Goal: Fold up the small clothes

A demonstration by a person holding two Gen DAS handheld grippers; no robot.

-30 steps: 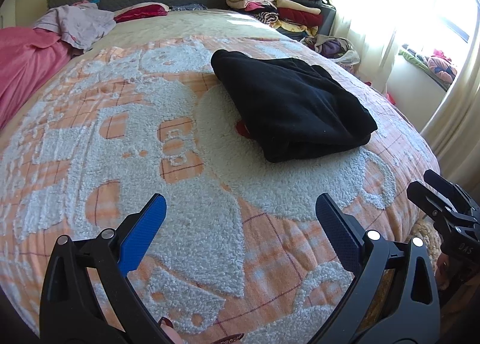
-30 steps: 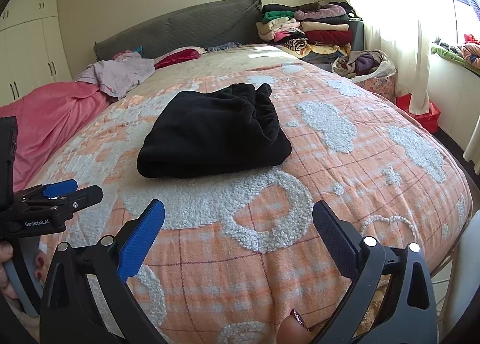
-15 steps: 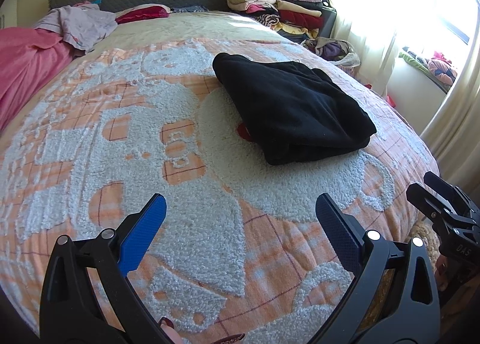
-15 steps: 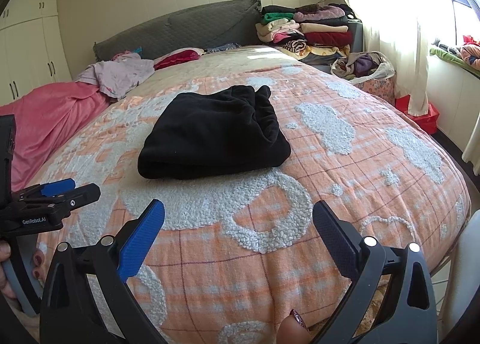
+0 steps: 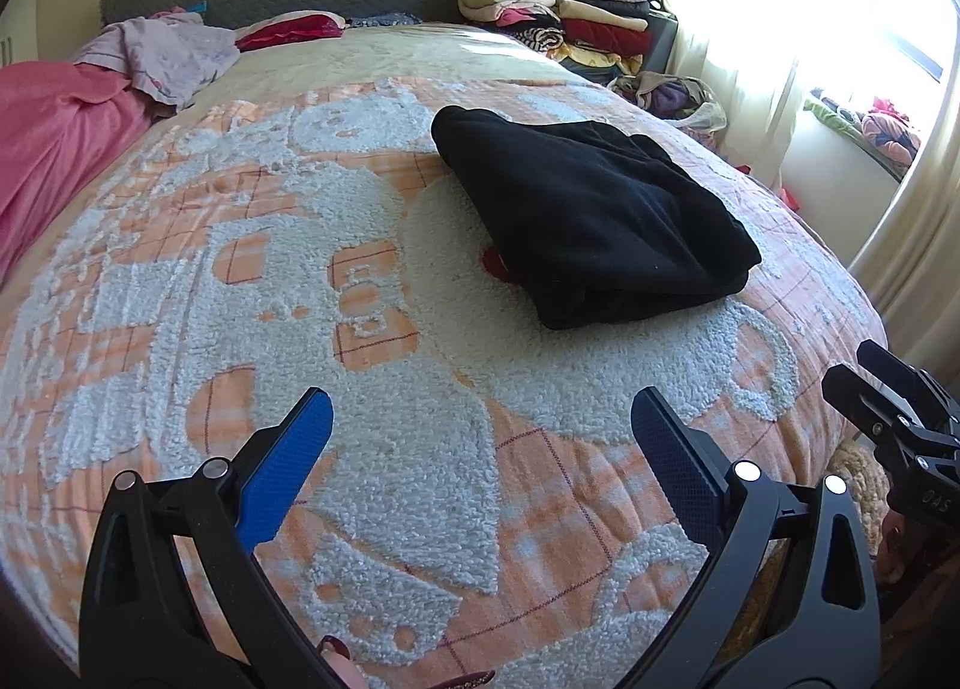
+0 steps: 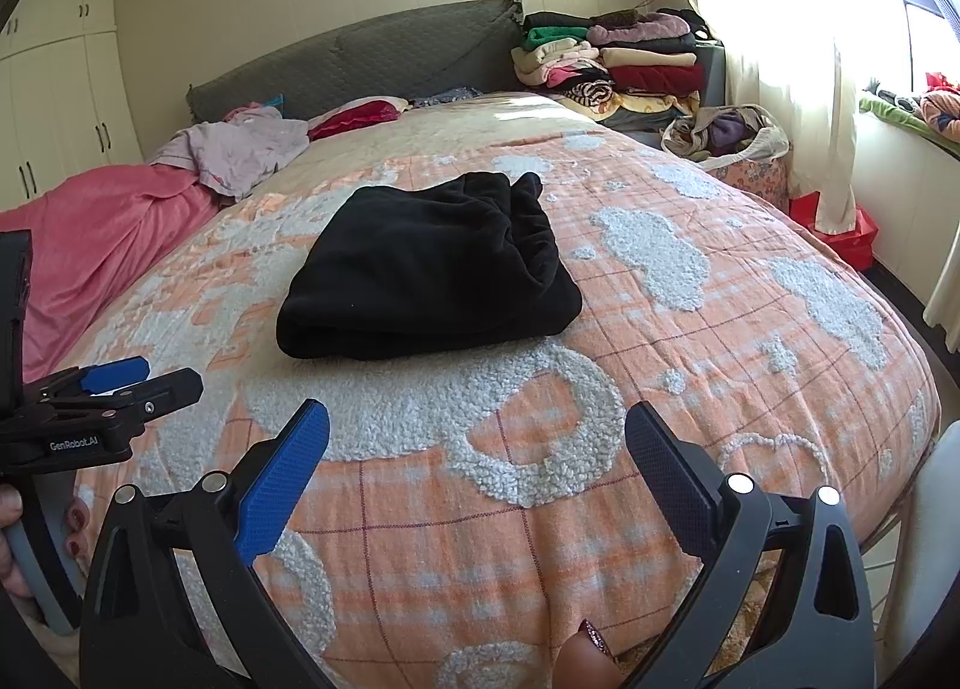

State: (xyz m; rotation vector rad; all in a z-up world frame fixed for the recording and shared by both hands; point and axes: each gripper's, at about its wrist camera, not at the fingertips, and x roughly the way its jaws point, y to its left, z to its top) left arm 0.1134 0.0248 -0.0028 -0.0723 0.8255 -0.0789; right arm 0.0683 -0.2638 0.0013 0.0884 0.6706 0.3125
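Black garment (image 6: 429, 269) folded on bedspread (image 6: 660, 389).

Orange-and-white bedspread (image 6: 690, 365), grey headboard (image 6: 384, 59), pink blanket (image 6: 102, 233), white wardrobe (image 6: 54, 107), sunlit curtain (image 6: 774, 29).

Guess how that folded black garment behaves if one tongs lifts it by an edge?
The black garment looks like thick, soft fleece, so probably floppy: layers would likely sag and unfold. Probably light for its bulk. Pushed, it would likely drag on the fuzzy bedspread.

Red patch (image 5: 493, 263) mostly hidden under black garment (image 5: 591, 215); unidentifiable.
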